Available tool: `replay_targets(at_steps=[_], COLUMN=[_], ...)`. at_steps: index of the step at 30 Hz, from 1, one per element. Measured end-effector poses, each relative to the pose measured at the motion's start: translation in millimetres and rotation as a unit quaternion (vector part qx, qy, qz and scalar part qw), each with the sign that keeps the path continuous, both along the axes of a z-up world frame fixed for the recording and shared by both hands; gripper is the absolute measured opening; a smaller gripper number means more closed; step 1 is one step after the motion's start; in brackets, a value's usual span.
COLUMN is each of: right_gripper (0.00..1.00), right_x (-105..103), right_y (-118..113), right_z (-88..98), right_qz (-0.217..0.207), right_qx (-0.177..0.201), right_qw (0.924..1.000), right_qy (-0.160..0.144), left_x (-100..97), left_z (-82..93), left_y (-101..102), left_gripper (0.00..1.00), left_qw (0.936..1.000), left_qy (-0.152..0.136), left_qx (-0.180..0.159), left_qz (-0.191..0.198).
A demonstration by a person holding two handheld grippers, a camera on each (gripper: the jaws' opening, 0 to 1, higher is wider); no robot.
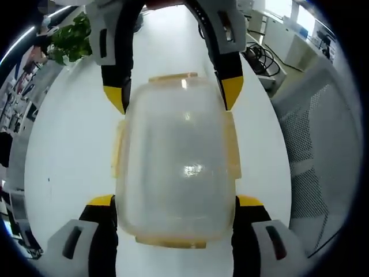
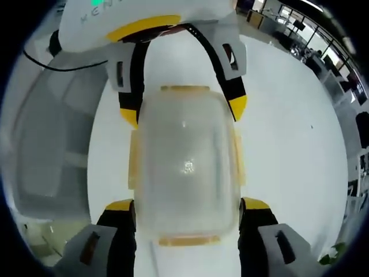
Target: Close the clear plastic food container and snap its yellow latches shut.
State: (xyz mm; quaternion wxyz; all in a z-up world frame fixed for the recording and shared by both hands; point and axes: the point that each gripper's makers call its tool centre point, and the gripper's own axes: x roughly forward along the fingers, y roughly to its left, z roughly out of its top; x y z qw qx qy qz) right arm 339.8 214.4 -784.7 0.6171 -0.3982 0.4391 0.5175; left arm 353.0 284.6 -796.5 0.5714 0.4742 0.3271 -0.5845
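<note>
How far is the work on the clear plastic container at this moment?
Looks done: the lid sits on the clear plastic food container, on the white table. In hand: the left gripper and the right gripper straddle it from opposite ends, jaws open. Left: the yellow latches along the sides seem to stand out from the walls, so probably unsnapped.

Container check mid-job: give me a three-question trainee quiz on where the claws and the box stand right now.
1. True or false: the clear plastic container sits between the tips of both claws.
2. Multiple choice: what does the container rest on? A) the white table B) a wire rack C) a person's lap
3. Fill in: seen from the left gripper view, the right claw comes in from the ____ of the picture.

Key: 1 true; 2 A; 3 top. The left claw rises from the bottom there. The yellow latches run along the container's edges.
</note>
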Motion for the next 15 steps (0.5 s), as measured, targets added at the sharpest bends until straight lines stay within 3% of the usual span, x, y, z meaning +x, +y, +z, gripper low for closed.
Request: replay_targets(at_steps=[15], right_gripper=[0.73], right_x=[0], right_y=[44], right_z=[-1.1], right_qz=[0.010], right_qx=[-0.005], right_qw=[0.9999], right_qy=[0.002], left_x=[-0.4], left_z=[-1.0], left_y=[45], left_gripper=[0.82], left_qw=[1.0000], left_qy=[0.000], left_qx=[0.002], left_qz=[0.008])
